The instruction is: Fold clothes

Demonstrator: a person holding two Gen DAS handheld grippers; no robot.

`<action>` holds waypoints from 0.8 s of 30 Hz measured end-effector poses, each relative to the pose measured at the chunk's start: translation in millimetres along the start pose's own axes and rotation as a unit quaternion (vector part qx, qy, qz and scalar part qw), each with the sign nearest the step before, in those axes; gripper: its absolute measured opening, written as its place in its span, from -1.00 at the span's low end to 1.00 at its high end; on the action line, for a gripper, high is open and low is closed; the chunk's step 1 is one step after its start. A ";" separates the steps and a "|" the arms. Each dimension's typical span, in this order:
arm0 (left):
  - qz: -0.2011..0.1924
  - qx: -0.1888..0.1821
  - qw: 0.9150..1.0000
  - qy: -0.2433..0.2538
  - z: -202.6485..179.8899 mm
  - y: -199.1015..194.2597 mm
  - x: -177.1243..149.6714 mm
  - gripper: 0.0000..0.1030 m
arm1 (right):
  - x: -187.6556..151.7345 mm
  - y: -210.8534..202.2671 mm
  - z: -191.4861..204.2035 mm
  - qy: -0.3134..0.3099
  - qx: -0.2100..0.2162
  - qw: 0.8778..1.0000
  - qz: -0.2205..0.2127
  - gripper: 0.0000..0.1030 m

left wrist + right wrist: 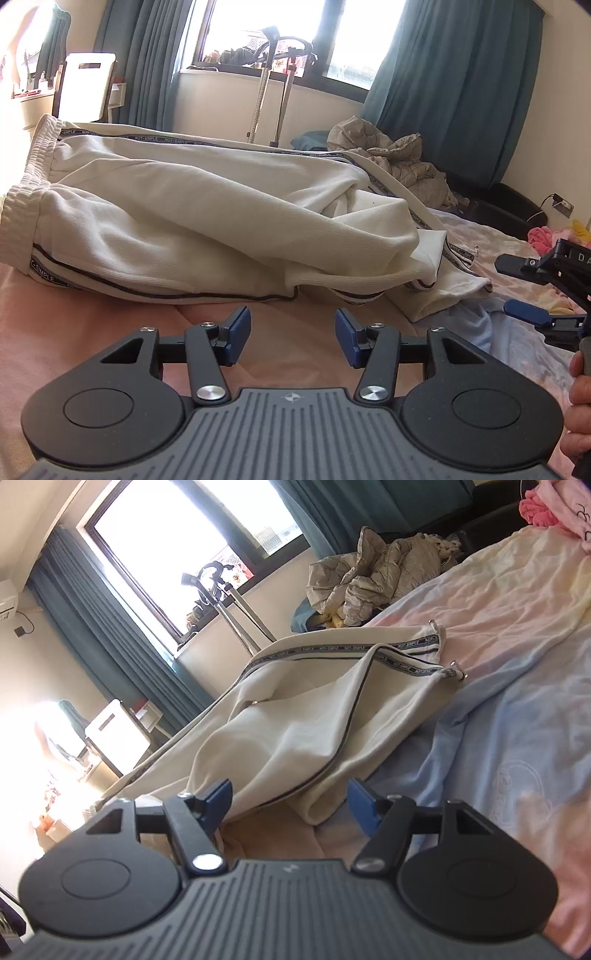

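Cream track trousers with dark lettered side tape lie crumpled across the bed, waistband at the left. My left gripper hovers over the pink blanket just short of the trousers' near edge, open with nothing between its pads. The right gripper stands at the far right by the leg cuffs, rolled on its side and open. In the right wrist view, the right gripper faces a fold of the trousers. The cloth edge lies in line with the gap and no pad presses on it.
A crumpled beige quilted jacket lies beyond the trousers. Pink clothes sit at the bed's far right. A steamer stand and a white chair stand by the window. A hand holds the right gripper's handle. Blue sheet spreads to the right.
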State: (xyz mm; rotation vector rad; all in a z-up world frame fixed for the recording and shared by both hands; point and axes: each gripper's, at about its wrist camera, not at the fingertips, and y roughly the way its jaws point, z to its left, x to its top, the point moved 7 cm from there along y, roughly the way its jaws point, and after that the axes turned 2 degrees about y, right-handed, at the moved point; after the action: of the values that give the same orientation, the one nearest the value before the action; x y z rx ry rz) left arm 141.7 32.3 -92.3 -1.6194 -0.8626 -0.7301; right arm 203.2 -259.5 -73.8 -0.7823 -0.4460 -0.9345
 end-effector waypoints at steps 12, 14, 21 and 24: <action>0.027 0.029 0.999 -0.035 47.3 48.4 5.2 0.14 | 69.3 179.0 -34.3 0.045 -0.146 0.988 0.021 0.14; 0.029 0.020 0.999 -0.035 46.8 53.3 4.9 0.16 | 70.3 193.3 -37.1 0.042 -0.153 0.987 0.023 0.13; 0.038 0.006 0.998 -0.042 49.5 67.7 0.3 0.16 | 76.5 196.1 -32.0 0.022 -0.170 0.985 -0.012 -0.87; 0.036 -0.002 0.997 -0.064 53.4 66.0 5.1 0.16 | 83.6 161.1 -0.4 -0.024 -0.141 0.988 -0.053 -0.87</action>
State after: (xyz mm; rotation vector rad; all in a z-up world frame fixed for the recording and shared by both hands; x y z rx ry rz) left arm 200.9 76.9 -133.9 -1.7069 -0.8894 -0.5826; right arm 384.0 -247.8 -84.3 -1.0475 -0.4045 -1.0934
